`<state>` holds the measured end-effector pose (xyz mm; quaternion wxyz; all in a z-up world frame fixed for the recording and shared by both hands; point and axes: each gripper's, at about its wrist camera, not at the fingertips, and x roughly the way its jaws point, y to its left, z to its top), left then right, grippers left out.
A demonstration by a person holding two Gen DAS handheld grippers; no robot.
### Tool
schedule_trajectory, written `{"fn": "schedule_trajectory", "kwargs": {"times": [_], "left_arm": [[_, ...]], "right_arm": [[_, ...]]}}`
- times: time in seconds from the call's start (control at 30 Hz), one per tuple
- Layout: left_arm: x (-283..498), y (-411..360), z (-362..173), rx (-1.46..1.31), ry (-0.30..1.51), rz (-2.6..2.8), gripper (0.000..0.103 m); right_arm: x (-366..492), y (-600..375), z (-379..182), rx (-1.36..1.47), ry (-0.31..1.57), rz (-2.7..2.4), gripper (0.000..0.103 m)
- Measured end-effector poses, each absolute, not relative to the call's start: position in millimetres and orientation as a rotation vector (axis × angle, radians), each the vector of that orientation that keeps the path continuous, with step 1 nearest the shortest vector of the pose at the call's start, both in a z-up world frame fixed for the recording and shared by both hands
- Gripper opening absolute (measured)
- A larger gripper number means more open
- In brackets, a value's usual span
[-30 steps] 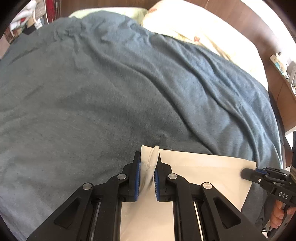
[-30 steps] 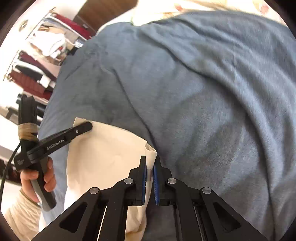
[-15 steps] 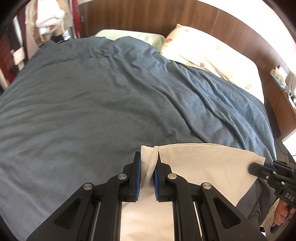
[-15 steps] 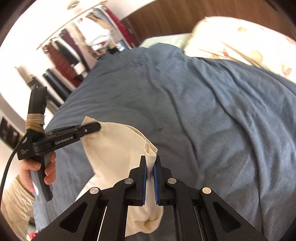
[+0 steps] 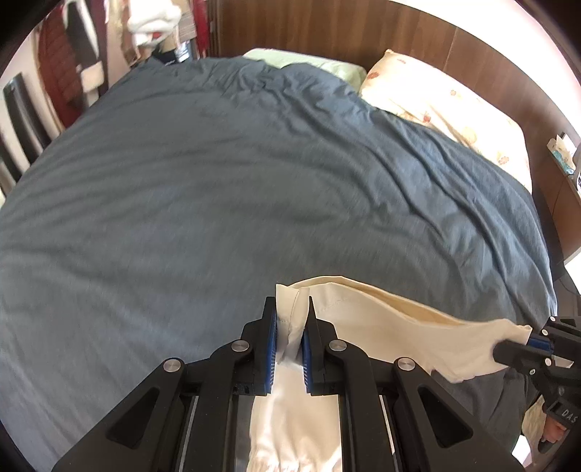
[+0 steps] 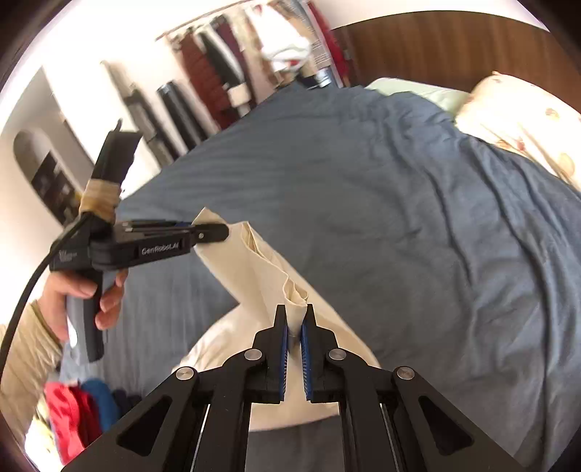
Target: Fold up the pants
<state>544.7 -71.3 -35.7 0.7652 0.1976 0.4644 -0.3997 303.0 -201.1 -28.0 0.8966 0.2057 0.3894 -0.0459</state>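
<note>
The cream pants (image 5: pixel 381 319) hang in the air above the blue-grey bedcover (image 5: pixel 254 181), held by their top edge. My left gripper (image 5: pixel 292 308) is shut on one corner of that edge. My right gripper (image 6: pixel 294 316) is shut on the other corner; it also shows at the right in the left wrist view (image 5: pixel 523 345). The left gripper also shows at the left in the right wrist view (image 6: pixel 214 232). The edge sags open between the two grippers. The rest of the pants (image 6: pixel 261 283) drapes down toward me, its lower end hidden.
A floral pillow (image 5: pixel 443 98) and a green pillow (image 5: pixel 308 63) lie against the wooden headboard (image 5: pixel 363 32). Hanging clothes (image 6: pixel 232 65) fill a rack at the bed's far left. A red and blue clothes pile (image 6: pixel 83 403) lies at the lower left.
Both grippers have risen and tilted up, lifting the pants off the bedcover. The held edge, flat and taut before, now sags open between the grippers.
</note>
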Motion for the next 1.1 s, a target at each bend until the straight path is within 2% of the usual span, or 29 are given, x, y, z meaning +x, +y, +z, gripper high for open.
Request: {"fn": "schedule_trajectory", "kwargs": {"times": [0.3,0.6,0.7,0.77,0.9,0.93,0.97,1.03,1.1], "left_arm": [[527.0,-11.3,-81.0,0.468,1.104,-0.813,0.013],[502.9,18.5,-100.6,0.541,1.157,-0.781,0.014],[493.5,25.5,-105.4,0.590,1.167,-0.743,0.019],[487.8,31.6,-106.5,0.619,1.166,-0.713,0.028],[480.7,45.4,-100.3,0.671,1.160,-0.636,0.029],[479.5,48.7,-98.0,0.685,1.152,-0.609,0.033],[477.9,52.4,-94.3,0.705,1.138,-0.572,0.038],[474.1,60.5,-86.8,0.712,1.123,-0.526,0.041],[467.0,66.5,-80.2,0.701,1.125,-0.515,0.042]], "right_arm": [[294.1,-136.6,-58.3,0.309,0.902,0.027,0.008],[279.8,-91.8,-83.0,0.218,0.981,0.133,0.008],[272.9,-81.6,-92.0,0.165,1.008,0.151,0.008],[269.6,-76.5,-96.2,0.149,1.020,0.157,0.008],[264.2,-67.3,-104.5,0.112,1.055,0.181,0.008],[263.6,-66.2,-106.1,0.107,1.065,0.184,0.009],[262.7,-63.9,-108.1,0.100,1.084,0.194,0.011],[262.0,-57.5,-111.2,0.072,1.132,0.217,0.023],[256.4,-51.1,-113.2,0.051,1.161,0.254,0.026]]}}
